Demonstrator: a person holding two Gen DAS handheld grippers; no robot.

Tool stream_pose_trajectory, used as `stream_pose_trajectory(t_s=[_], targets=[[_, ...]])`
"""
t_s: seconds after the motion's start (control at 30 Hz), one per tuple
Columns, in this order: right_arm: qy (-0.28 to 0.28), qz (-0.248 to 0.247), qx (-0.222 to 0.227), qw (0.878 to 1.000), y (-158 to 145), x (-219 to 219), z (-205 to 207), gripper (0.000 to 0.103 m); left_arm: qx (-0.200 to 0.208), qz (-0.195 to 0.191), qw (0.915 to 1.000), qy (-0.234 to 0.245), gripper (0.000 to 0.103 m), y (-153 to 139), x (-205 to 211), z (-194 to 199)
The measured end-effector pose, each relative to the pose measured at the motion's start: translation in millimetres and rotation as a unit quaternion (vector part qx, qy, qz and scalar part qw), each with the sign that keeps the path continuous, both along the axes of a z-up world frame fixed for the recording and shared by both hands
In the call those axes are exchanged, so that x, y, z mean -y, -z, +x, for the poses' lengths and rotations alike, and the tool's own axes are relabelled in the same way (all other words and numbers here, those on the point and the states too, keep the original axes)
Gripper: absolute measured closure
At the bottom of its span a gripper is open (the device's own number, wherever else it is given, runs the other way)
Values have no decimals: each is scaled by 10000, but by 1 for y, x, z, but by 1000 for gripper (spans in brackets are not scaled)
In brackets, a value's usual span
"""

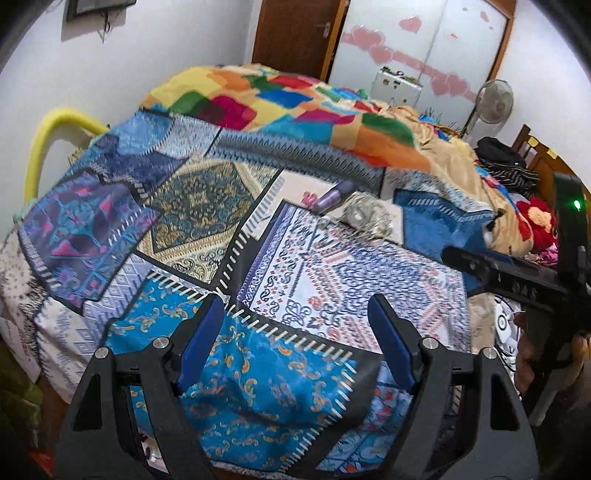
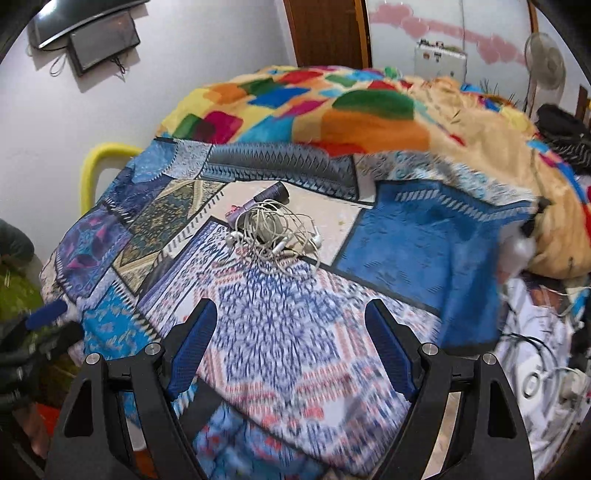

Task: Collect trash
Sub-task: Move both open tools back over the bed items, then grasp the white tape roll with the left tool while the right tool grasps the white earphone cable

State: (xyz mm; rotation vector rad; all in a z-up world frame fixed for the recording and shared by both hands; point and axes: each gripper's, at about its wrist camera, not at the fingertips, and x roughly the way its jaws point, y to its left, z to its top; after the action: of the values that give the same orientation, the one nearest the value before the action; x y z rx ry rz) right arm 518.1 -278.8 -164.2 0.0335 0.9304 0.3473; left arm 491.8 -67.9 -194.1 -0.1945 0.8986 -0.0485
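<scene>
A small heap lies on the patchwork bedspread (image 2: pixel 295 332): a tangle of white earphone cord (image 2: pixel 277 232) over a grey round piece, with a purple tube (image 2: pixel 258 201) behind it. The heap also shows blurred in the left wrist view (image 1: pixel 364 216), with the purple tube (image 1: pixel 334 194). My right gripper (image 2: pixel 291 310) is open and empty, above the bedspread, short of the heap. My left gripper (image 1: pixel 297 306) is open and empty over the bed's near corner. The right gripper's body shows at the right edge of the left wrist view (image 1: pixel 517 280).
A multicoloured blanket (image 2: pixel 332 107) is bunched across the far half of the bed. A yellow bed rail (image 2: pixel 92 166) stands at the left. Clothes, cables and a white item (image 2: pixel 535 369) lie at the right. A fan (image 2: pixel 545 62) and a wooden door (image 2: pixel 328 33) stand behind.
</scene>
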Motion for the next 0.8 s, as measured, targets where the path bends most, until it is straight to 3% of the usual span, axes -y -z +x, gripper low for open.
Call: stream_pose_trajectory(t_s=[0.37, 0.43, 0.5, 0.53, 0.6, 0.8], targets=[[-79, 136, -528, 9985, 61, -33, 78, 26, -320, -76, 9994, -81, 24, 46, -10, 23], [-114, 218, -543, 9982, 63, -34, 82, 38, -338, -51, 9994, -83, 24, 50, -11, 24], [-191, 265, -582, 9978, 65, -35, 83, 61, -353, -31, 9993, -84, 24, 52, -11, 25], [-191, 226, -543, 9981, 64, -34, 81, 66, -368, -37, 9993, -87, 24, 53, -11, 26], [-226, 145, -552, 9981, 66, -33, 82, 93, -375, -63, 9992, -90, 24, 53, -10, 27], [-328, 175, -477, 9982, 55, -22, 62, 97, -306, -7, 9995, -19, 24, 45, -2, 25]])
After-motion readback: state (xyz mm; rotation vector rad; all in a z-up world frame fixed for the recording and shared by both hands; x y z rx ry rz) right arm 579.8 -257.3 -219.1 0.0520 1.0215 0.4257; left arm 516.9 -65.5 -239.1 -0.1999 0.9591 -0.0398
